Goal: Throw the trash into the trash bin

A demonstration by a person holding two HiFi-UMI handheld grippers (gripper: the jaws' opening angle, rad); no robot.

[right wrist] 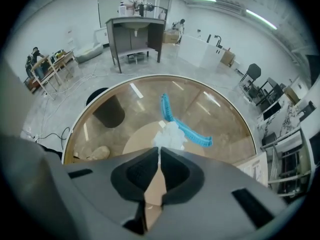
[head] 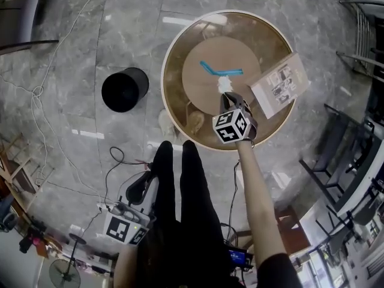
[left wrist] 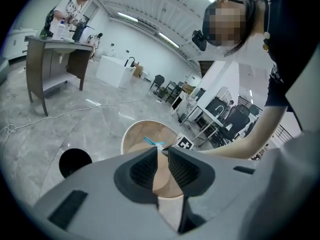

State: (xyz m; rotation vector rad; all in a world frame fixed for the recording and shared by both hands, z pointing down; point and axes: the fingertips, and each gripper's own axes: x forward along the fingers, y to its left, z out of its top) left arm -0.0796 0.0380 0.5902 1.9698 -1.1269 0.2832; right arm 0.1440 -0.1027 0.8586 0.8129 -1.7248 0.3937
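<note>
The right claw is clenching on the edge of the crumpled white tissue, which is lying on the round glass bench against a bent blue strip. The left claw is hanging slightly parted, holding nothing. The black trash bin is standing on the floor beside the bench.

Head view looks steeply down on round table and trash bin; right gripper view sits close above both, left gripper view farther back.
</note>
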